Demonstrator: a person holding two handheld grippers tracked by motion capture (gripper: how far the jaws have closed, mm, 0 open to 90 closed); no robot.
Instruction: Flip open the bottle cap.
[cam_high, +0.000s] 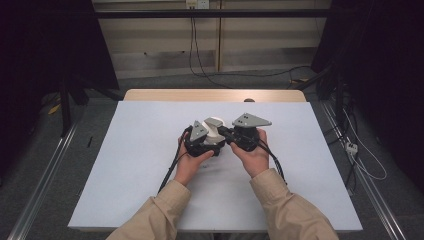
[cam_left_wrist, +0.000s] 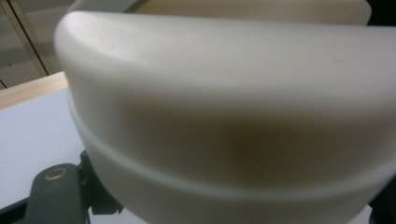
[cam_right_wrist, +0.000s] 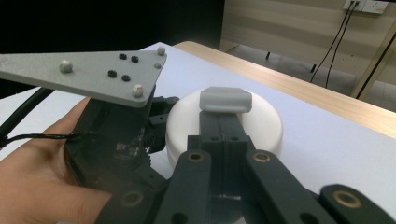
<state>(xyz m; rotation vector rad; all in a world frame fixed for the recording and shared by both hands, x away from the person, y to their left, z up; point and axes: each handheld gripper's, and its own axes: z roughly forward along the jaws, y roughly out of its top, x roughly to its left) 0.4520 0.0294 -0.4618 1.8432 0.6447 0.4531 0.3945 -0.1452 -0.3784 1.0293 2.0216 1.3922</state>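
Both grippers meet over a white round container (cam_high: 215, 129) that sits on the white sheet (cam_high: 125, 165) covering the table, and the way they share it looks like a brace-and-work arrangement.

The left gripper (cam_high: 201, 141) is pressed up against the container's side. In the left gripper view the cream wall and its lid seam (cam_left_wrist: 224, 135) sit so close to the lens that they blur, with the container between where the jaws should reach. One dark jaw link shows at the lower left, but the fingertips do not, so I cannot tell whether this tool is clamped on the body or merely cupping it. Its likely job is to keep the container from sliding or turning.

The right gripper (cam_right_wrist: 225, 100) reaches across the top of the lid (cam_right_wrist: 261, 121). Its two jaws run side by side with almost no gap, drawn fully together, and at their far end sits a small grey block (cam_right_wrist: 226, 99) on the lid. Whether that block is the jaws' own pad or a knob being pinched is unclear. Held flat and low like this, the tool seems placed to press on or work the lid while the left hand (cam_right_wrist: 37, 172) steadies things just beside it.
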